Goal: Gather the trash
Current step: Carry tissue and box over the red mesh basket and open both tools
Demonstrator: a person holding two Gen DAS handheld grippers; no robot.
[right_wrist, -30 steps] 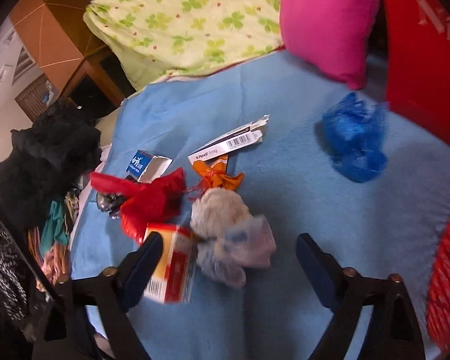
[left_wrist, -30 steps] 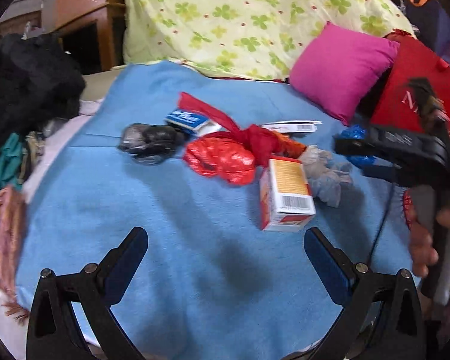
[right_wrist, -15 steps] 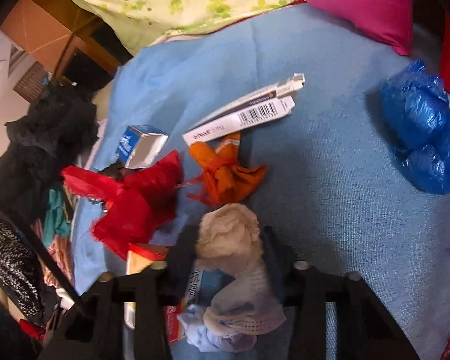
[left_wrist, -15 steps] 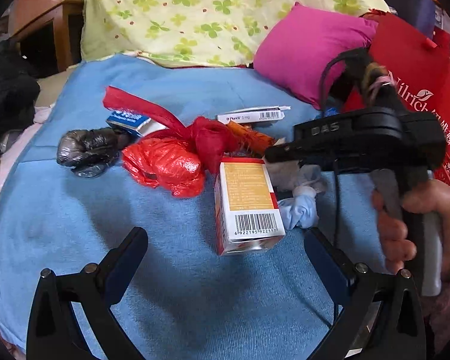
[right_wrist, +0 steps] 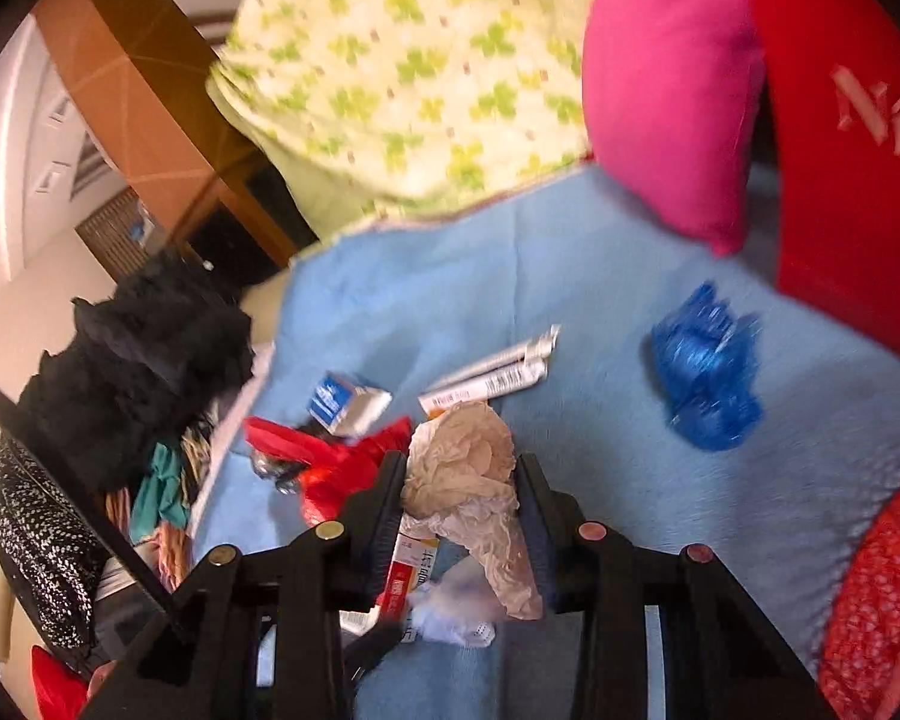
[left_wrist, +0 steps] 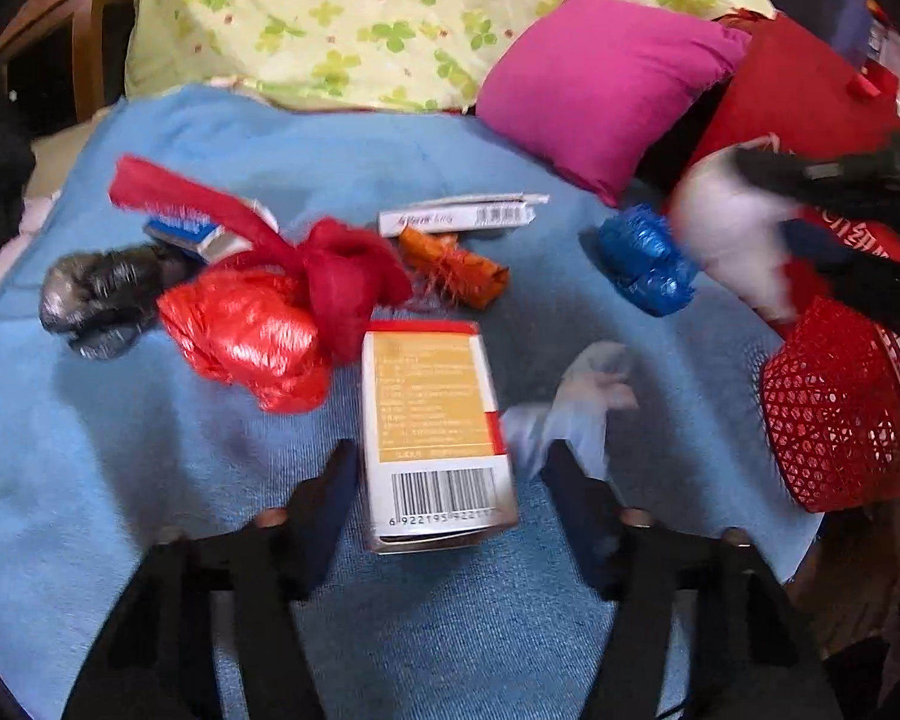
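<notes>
While spread beneath all items, blue blanket (left_wrist: pixel 150 480) carries one upright orange-and-white carton (left_wrist: pixel 435 426), long axis running away from the camera, barcode end nearest, between left gripper (left_wrist: pixel 450 498) fingers, not yet clamped. Right gripper (right_wrist: pixel 459 492) pinches crumpled beige paper wad (right_wrist: pixel 468 468), lifted.

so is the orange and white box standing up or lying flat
Lying flat. The box rests on its long side on the blue blanket, barcode end toward the left claw, whose fingers straddle it.
</notes>
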